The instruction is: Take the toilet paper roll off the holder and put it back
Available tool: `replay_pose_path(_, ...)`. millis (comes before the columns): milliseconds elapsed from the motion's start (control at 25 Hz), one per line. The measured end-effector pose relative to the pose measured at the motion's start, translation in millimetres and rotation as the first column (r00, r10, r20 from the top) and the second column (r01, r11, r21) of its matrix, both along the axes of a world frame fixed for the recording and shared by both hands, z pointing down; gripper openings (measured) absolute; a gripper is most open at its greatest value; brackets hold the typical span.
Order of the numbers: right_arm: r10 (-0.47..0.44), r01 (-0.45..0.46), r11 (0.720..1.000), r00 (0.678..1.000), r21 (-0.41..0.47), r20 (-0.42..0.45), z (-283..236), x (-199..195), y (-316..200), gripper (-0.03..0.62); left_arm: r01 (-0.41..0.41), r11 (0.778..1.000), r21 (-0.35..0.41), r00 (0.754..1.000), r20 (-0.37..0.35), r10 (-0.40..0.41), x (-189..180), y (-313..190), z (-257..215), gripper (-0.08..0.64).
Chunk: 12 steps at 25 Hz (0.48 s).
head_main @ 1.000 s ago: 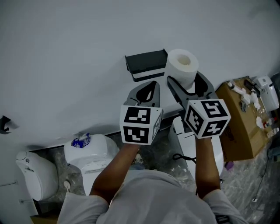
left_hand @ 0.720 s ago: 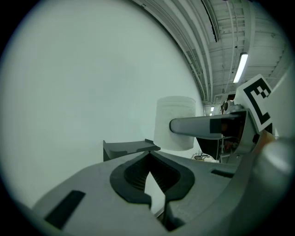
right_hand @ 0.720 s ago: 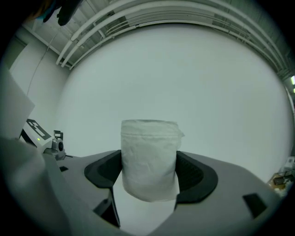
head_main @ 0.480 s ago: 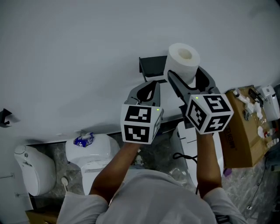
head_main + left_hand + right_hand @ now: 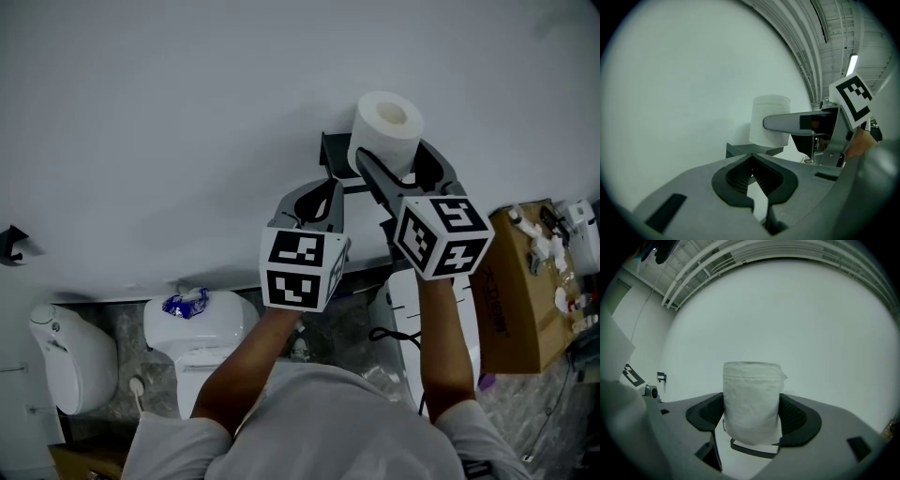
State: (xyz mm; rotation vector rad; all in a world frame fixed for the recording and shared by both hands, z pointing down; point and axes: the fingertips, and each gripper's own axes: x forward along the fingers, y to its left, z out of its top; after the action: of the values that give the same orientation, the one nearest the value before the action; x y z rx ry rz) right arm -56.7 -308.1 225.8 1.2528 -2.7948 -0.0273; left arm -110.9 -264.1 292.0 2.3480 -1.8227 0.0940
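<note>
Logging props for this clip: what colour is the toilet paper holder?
The holder is dark grey, nearly black; the head view shows it best.

Left hand-held gripper (image 5: 752, 156): jaws closed tip to tip, nothing between them. Beyond, a toilet paper roll (image 5: 769, 110) stands upright, just above a dark holder (image 5: 740, 150) on the white wall. Right hand-held gripper (image 5: 774, 123) grips the roll; its marker cube (image 5: 851, 97) is visible at right.
</note>
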Motion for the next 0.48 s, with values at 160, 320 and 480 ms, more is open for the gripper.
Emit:
replay_pose_path(160, 0.001, -0.001, 1.000, 1.000, -0.004, 0.006, 3.7, -11.3, -11.1, 0.360, -0.002, 1.000, -0.002, 1.000, -0.012, 0.002, -6.3, -4.8, 2.2, 0.003)
replay_pose_path(320, 0.002, -0.002, 1.000, 1.000, -0.013, 0.004, 10.4, -21.3, -20.4, 0.360, 0.002, 1.000, -0.004, 1.000, -0.015, -0.002, -13.4, -9.4, 3.7, 0.003)
replay_pose_path(480, 0.009, -0.009, 1.000, 1.000, -0.024, 0.004, 17.0, -28.4, -27.6, 0.360, 0.012, 1.000, -0.014, 1.000, -0.019, -0.012, -22.5, -14.2, 7.4, 0.003)
